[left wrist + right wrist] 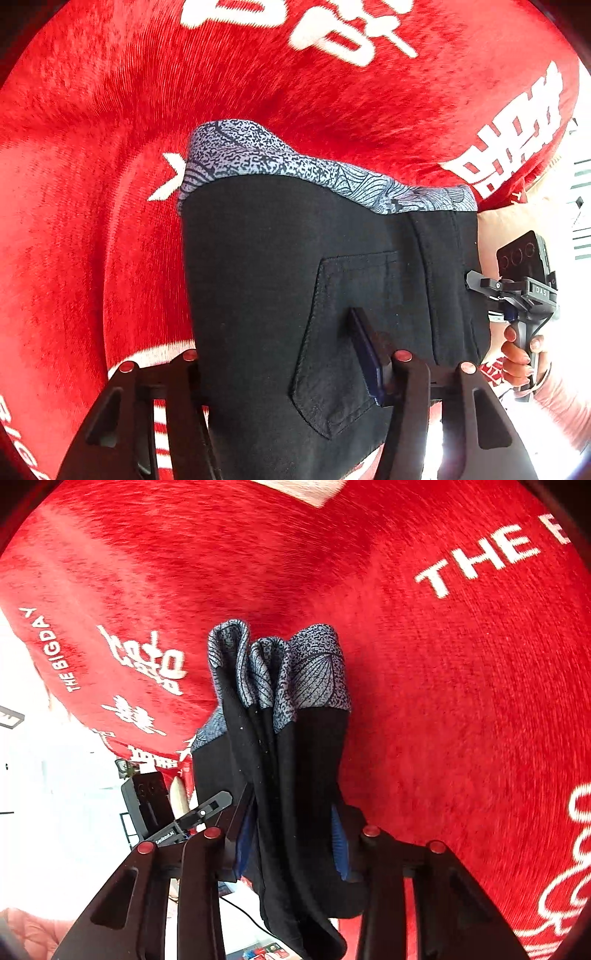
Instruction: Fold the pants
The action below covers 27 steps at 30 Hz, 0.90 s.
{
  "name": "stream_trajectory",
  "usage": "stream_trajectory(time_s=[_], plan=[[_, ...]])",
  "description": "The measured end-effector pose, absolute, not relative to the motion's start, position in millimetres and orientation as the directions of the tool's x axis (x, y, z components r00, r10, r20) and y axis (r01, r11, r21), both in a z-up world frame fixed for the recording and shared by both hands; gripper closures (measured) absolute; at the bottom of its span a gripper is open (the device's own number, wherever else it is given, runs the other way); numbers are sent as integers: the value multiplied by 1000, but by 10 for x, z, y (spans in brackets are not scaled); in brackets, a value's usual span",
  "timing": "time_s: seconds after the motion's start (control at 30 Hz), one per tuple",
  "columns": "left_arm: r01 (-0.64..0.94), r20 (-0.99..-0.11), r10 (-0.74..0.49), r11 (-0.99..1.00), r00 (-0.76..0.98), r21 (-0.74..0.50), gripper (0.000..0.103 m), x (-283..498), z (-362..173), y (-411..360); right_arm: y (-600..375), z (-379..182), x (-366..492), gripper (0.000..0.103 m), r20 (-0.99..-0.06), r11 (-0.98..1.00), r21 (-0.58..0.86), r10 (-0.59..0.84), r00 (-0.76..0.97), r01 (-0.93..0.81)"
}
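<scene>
While both my left gripper (291,373) and right gripper (291,834) pinch the black pants (295,258), bunched layers ahead may slip free.

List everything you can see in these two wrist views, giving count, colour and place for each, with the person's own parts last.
pants: one pair, black with a grey patterned band, hanging above the cloth, gripped at two spots.
back pocket: one, black, on the pants facing the left wrist view.
cloth: one, red with white lettering, spread beneath everything.
left gripper: one, black with blue pads, shut on the pants.
right gripper: one, black with blue pads, shut on bunched pants.
right hand: one, holding the right gripper's handle.
</scene>
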State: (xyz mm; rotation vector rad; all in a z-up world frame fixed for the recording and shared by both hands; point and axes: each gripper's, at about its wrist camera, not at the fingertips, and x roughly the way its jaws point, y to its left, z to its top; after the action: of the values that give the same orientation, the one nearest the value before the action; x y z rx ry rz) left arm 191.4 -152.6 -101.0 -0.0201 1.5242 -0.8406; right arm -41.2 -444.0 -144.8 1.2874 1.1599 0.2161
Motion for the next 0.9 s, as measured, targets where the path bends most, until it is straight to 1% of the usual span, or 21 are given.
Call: stream_trajectory(time_s=[0.2, 0.33, 0.5, 0.57, 0.63, 0.67, 0.7, 0.77, 0.8, 0.83, 0.9], plan=[[475, -852, -496, 717, -166, -510, 45, 1691, -765, -1392, -4370, -1199, -633, 64, -545, 358, 826, 701, 459, 435], [469, -856, -486, 723, -176, -507, 45, 1485, -695, -1210, -4223, -1044, -823, 64, -553, 373, 822, 703, 447, 430], [451, -858, -474, 733, -196, -509, 45, 1243, -809, -1092, -4007, -1040, -1096, 64, -571, 385, 808, 697, 433, 446], [445, -863, -460, 741, -211, -503, 44, 1158, -953, -1070, -3946, -1094, -1167, 64, -580, 388, 801, 694, 427, 457], [430, -866, -448, 753, -219, -499, 43, 1104, -1093, -1017, -3870, -1205, -1240, 64, -614, 425, 775, 682, 398, 468], [425, -867, -449, 756, -217, -498, 38, 1098, -1126, -995, -3861, -1251, -1269, 63, -628, 439, 764, 674, 390, 473], [418, -866, -456, 760, -204, -499, 30, 1099, -1151, -990, -3843, -1308, -1297, 61, -643, 452, 751, 665, 380, 480], [415, -884, -432, 781, -180, -466, 17, 1119, -1178, -983, -3837, -1348, -1330, 58, -665, 476, 736, 641, 383, 482], [416, -891, -418, 789, -174, -452, 14, 1129, -1188, -982, -3836, -1344, -1330, 55, -679, 491, 725, 629, 379, 483], [417, -897, -407, 795, -171, -440, 13, 1129, -1187, -986, -3822, -1344, -1323, 53, -696, 514, 710, 617, 368, 482], [431, -918, -369, 812, -142, -393, 9, 1115, -1147, -1055, -3793, -1309, -1292, 50, -732, 565, 676, 589, 343, 473]])
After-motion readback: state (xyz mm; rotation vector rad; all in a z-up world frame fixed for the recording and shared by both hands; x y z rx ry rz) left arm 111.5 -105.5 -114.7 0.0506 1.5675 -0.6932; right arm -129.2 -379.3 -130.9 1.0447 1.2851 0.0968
